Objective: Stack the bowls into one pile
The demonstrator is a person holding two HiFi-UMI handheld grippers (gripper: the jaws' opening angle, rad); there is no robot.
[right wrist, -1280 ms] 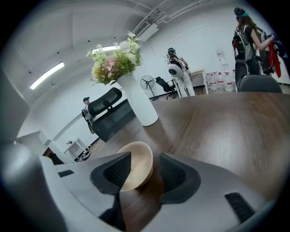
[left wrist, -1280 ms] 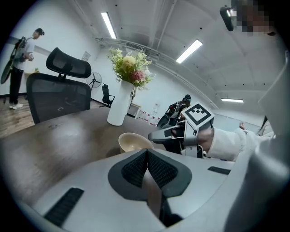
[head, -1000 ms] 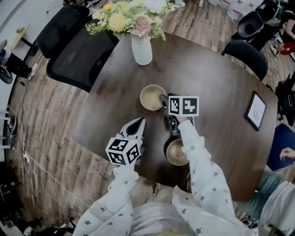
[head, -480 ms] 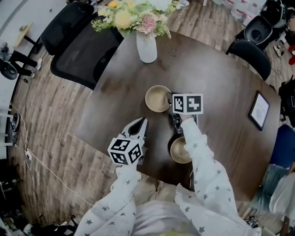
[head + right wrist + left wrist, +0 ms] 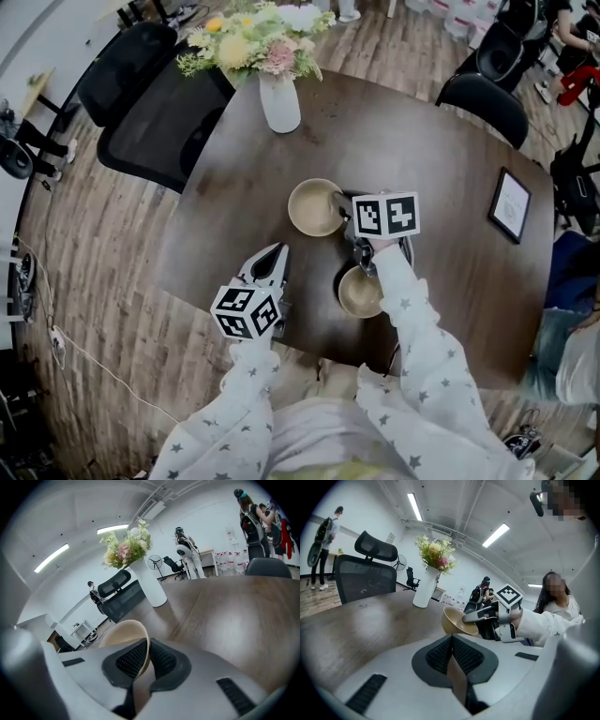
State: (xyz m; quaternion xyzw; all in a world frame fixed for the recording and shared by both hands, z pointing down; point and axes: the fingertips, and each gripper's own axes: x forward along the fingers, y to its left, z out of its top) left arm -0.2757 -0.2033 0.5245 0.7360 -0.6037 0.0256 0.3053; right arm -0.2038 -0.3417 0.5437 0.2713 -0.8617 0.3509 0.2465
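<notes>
**Nearest the wearer.** Two star-printed sleeves [image 5: 424, 349] reach out over the dark wooden desk [image 5: 422, 131]. The left gripper [image 5: 277, 252] hovers above the desk's near edge. Its fingers [image 5: 440, 654] are pressed together with nothing between them.

**Beside the right sleeve.** One tan bowl [image 5: 359, 292] sits upright on the desk, just below the right wrist and apart from both grippers.

**Mid-desk.** The right gripper [image 5: 340, 203], carrying its marker cube [image 5: 385, 215], has just been closing. Its fingers [image 5: 161, 660] now pinch the rim of a second tan bowl [image 5: 314, 208], one pad inside the wall and one outside. Seen from the left gripper view, this bowl hangs tilted, its mouth turned away from the right hand. The two bowls are near each other but not touching, so no pile exists yet.

**Far side.** A white vase [image 5: 279, 101] of flowers [image 5: 253, 42] stands near the desk's far edge. A small framed picture [image 5: 509, 204] lies toward the right edge. Black office chairs [image 5: 155, 122] stand around the desk.
</notes>
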